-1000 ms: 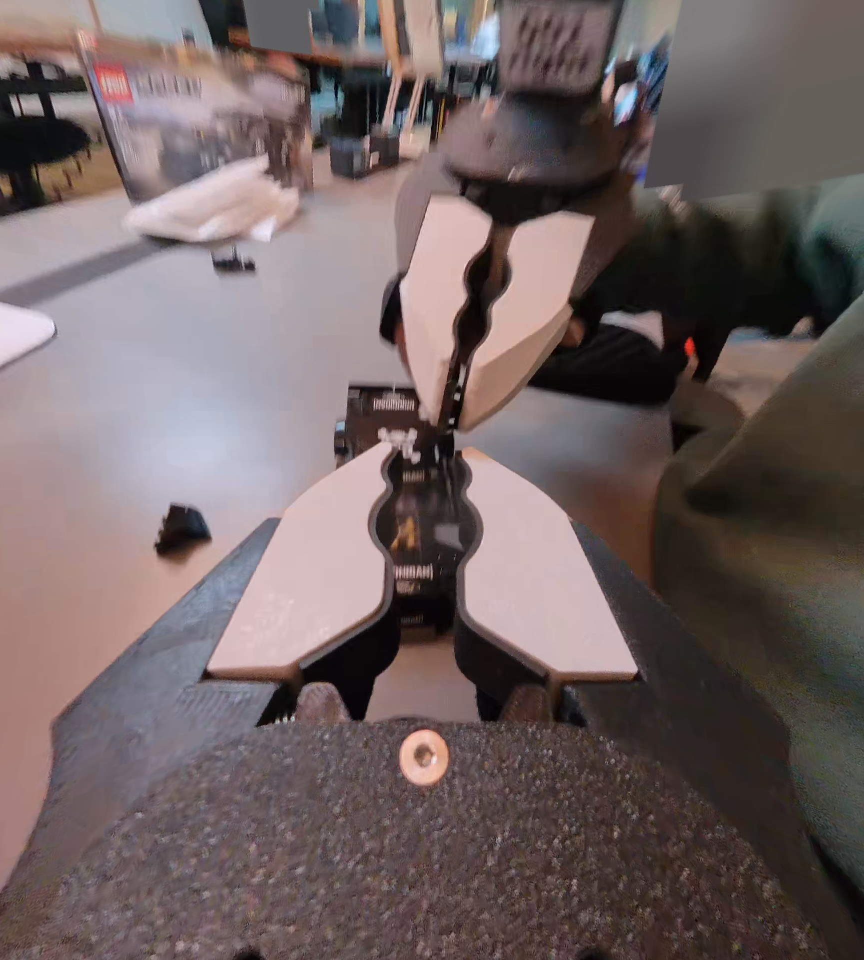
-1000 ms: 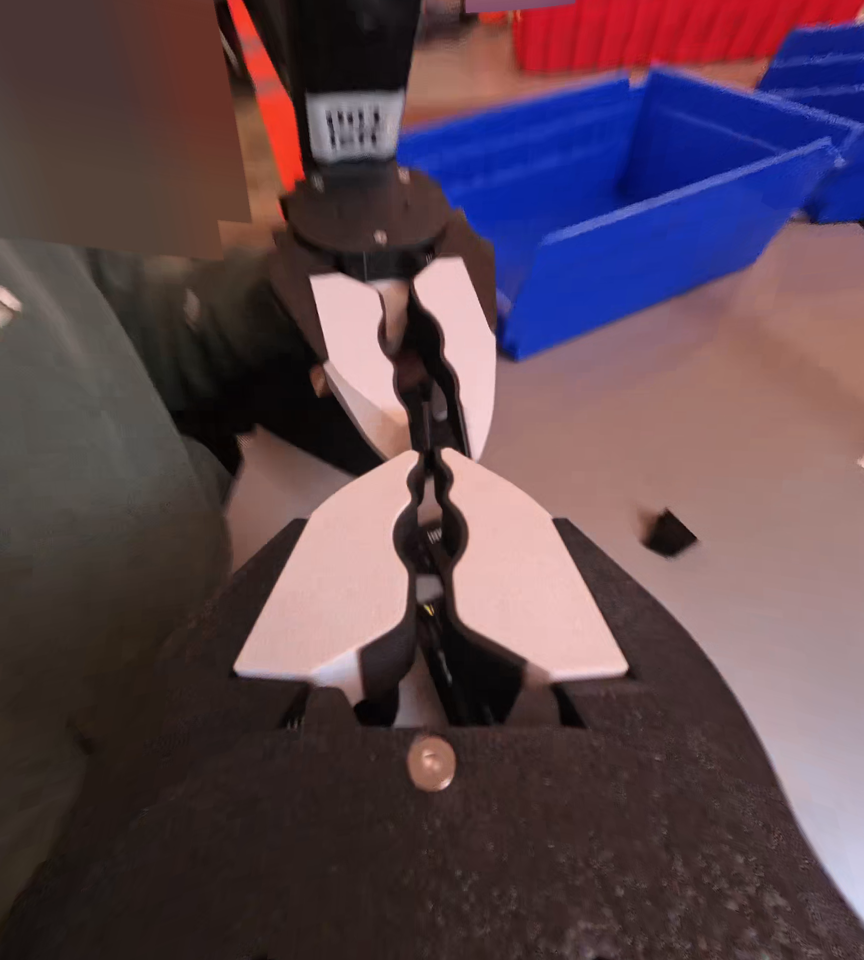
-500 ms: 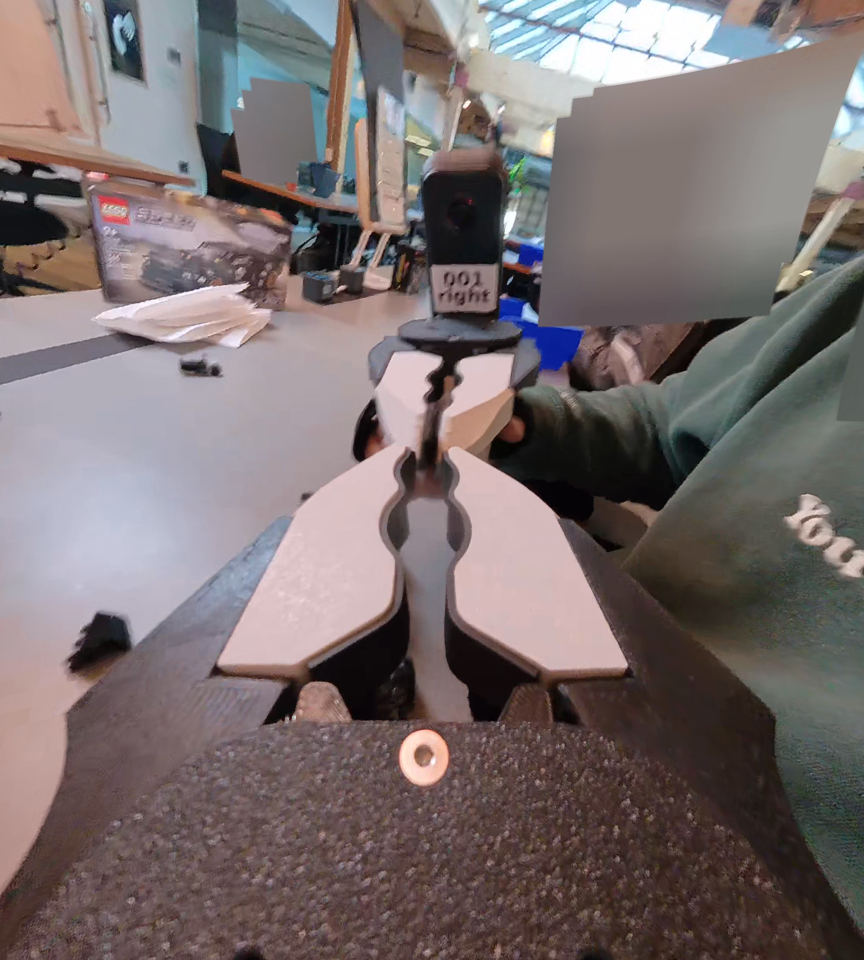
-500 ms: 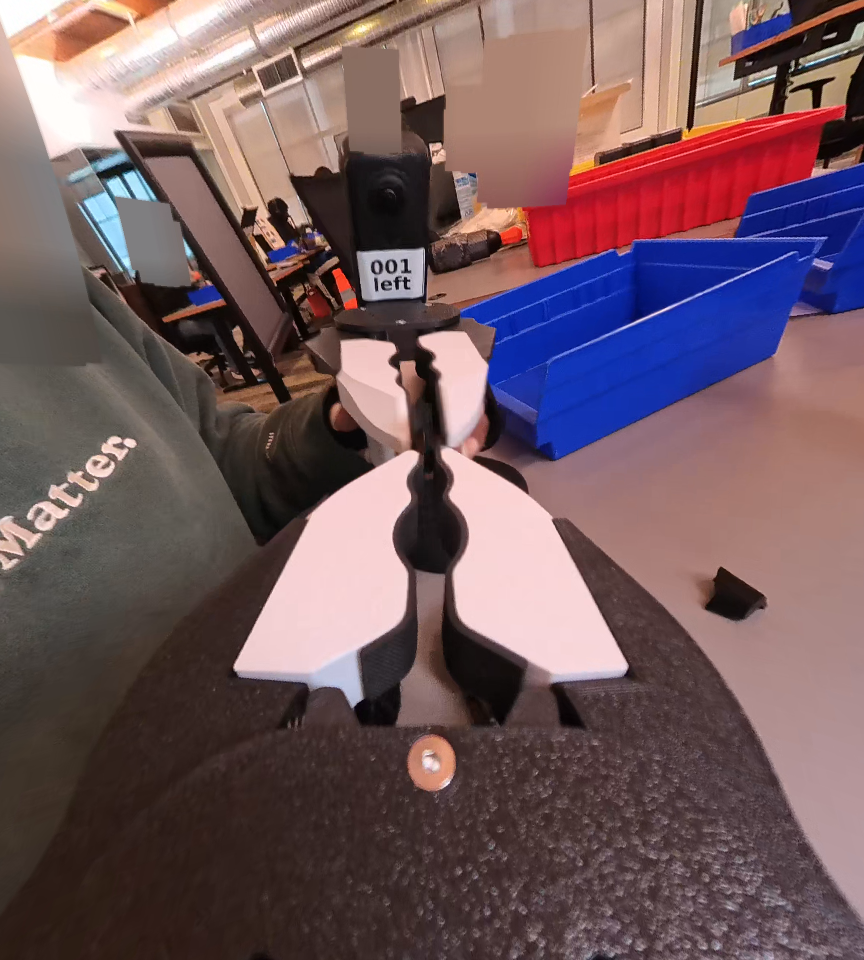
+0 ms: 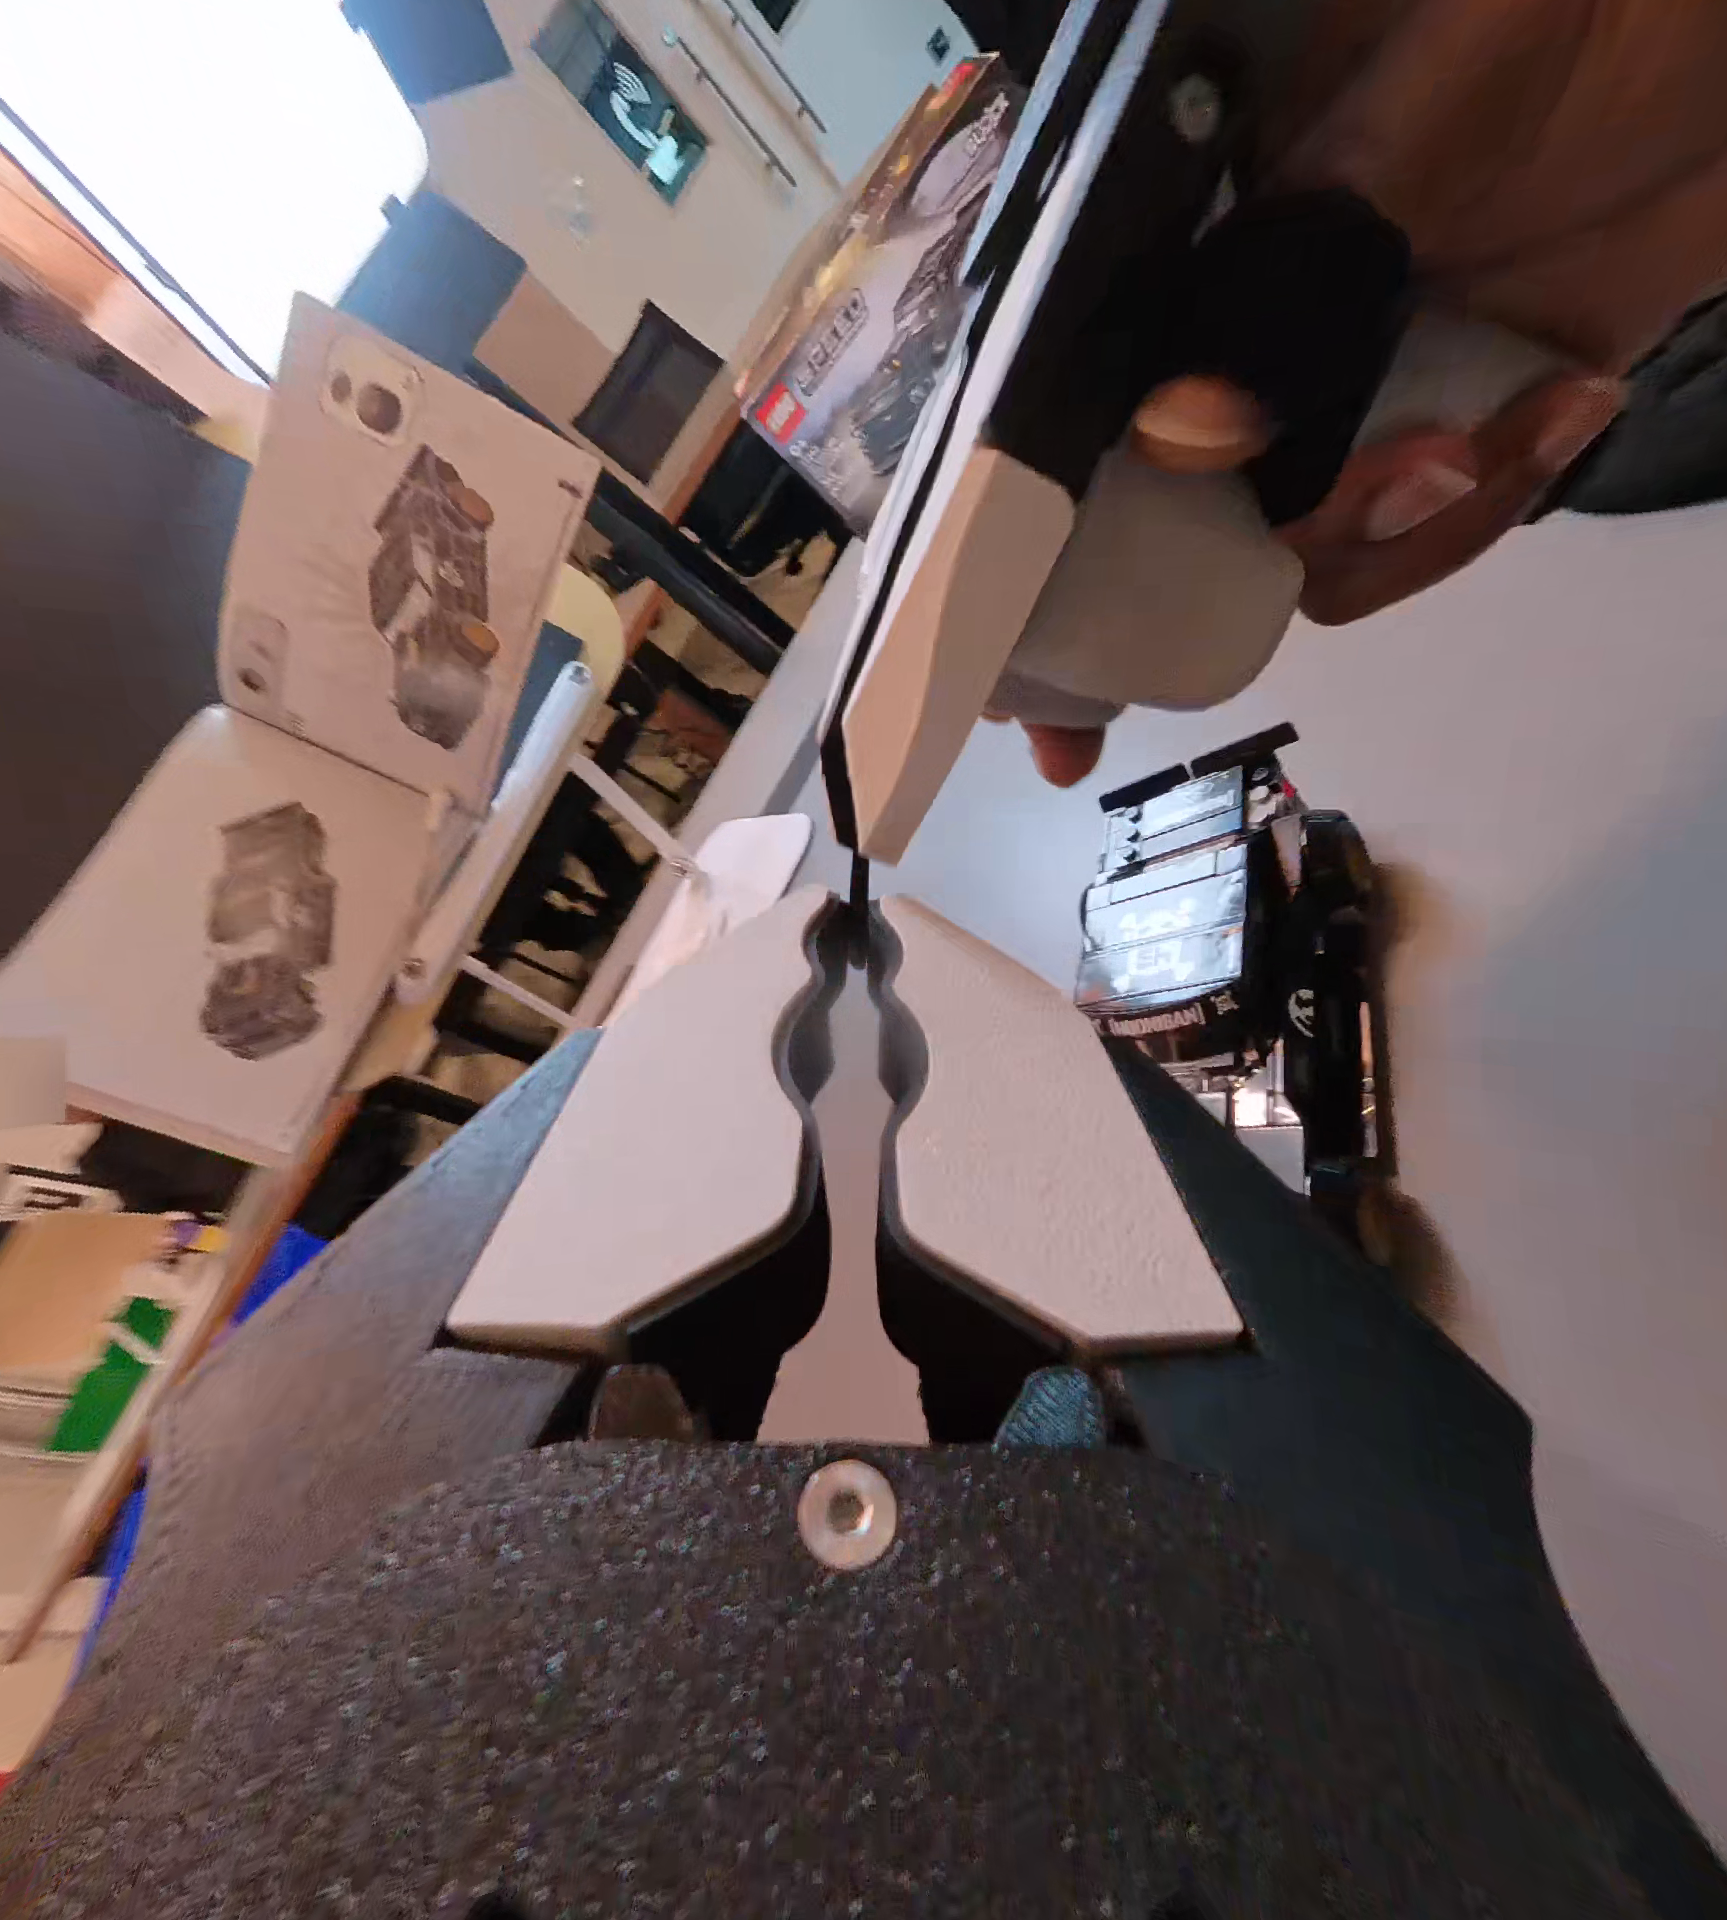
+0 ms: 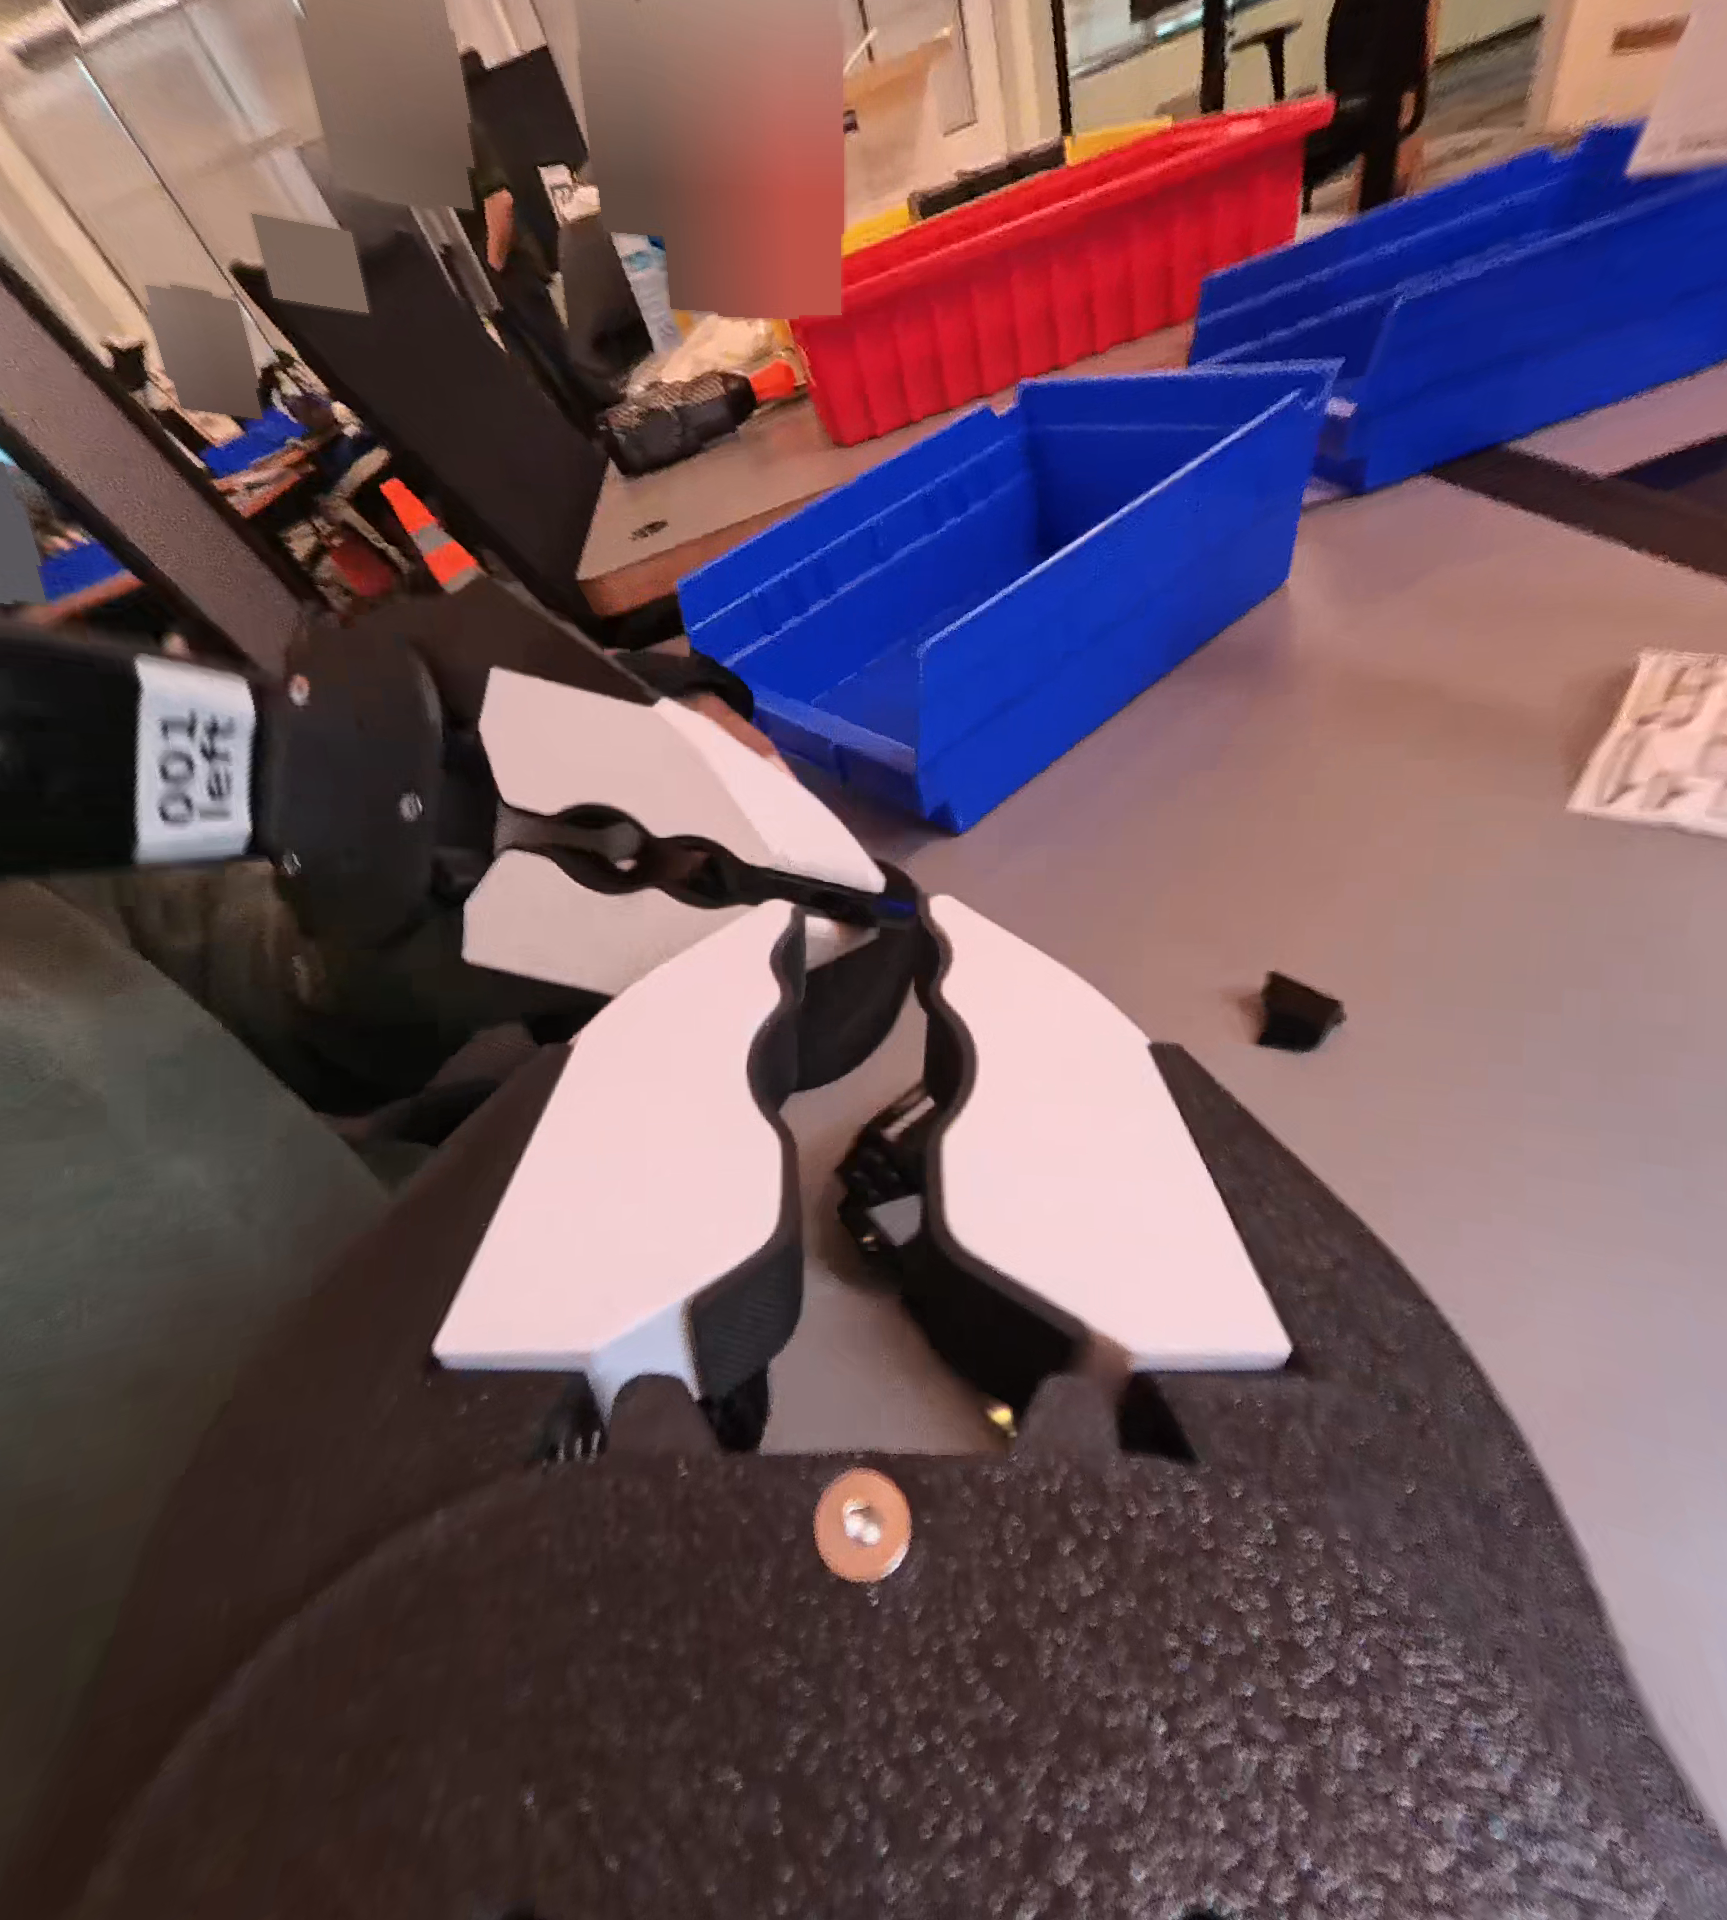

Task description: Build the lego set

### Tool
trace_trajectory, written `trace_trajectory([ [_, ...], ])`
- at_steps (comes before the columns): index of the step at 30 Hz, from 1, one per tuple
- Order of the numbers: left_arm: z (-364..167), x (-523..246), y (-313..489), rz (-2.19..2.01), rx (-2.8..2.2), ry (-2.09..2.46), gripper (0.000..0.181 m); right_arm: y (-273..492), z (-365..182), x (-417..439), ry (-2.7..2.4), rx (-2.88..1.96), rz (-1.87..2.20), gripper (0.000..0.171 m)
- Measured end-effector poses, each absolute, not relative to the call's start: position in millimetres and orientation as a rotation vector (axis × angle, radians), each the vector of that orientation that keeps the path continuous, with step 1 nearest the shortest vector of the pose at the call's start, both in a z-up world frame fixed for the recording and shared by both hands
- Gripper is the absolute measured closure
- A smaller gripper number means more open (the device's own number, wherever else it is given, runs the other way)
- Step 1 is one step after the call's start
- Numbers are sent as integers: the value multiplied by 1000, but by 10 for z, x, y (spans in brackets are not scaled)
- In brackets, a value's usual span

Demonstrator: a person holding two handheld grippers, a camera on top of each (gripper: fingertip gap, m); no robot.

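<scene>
Both tips pinch a thin black piece, seemingly: left gripper closed, right gripper nearly closed; twisting could drop it.

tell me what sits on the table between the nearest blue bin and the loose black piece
Nothing: in the right wrist view, bare grey table runs between the blue bin and the loose black piece.

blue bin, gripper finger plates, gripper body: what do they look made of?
Blue bin: likely moulded plastic, uniform colour, ribbed walls, slight sheen.
Right gripper finger plates: look like matte white plastic, flat and even, with black wavy liners that may be rubber; cannot confirm.
Gripper body: black with a coarse grainy surface, possibly 3D-printed plastic or a textured coating.
</scene>
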State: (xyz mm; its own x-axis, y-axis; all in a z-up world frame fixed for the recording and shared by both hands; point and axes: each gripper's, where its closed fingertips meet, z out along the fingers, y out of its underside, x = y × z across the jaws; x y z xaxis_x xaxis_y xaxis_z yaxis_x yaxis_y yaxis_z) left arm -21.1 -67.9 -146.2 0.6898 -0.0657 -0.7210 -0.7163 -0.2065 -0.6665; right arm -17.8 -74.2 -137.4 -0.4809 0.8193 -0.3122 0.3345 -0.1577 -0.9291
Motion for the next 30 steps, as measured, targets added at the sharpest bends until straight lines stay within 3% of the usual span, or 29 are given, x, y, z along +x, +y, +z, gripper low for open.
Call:
trace_trajectory([
  [7, -1411, -174, -698, 944, -1531, 712, 178, -781, -1337, -170, -1418, -1582, 2087, 149],
  [10, -1347, -156, -712, 1007, -1455, 721, 178, -765, -1303, -166, -1328, -1638, 2247, 160],
  [21, -1396, -162, -729, 1155, -1322, 817, 175, -813, -1362, -149, -1301, -1784, 2475, 167],
  [23, -1422, -147, -733, 1052, -1354, 805, 171, -806, -1374, -129, -1356, -1753, 2475, 168],
  [26, -1452, -135, -757, 735, -1468, 725, 150, -763, -1393, -71, -1513, -1665, 2426, 168],
  [30, -1469, 12, -860, 203, -1581, 739, 141, -828, -1434, 90, -1897, -1554, 2352, 168],
])
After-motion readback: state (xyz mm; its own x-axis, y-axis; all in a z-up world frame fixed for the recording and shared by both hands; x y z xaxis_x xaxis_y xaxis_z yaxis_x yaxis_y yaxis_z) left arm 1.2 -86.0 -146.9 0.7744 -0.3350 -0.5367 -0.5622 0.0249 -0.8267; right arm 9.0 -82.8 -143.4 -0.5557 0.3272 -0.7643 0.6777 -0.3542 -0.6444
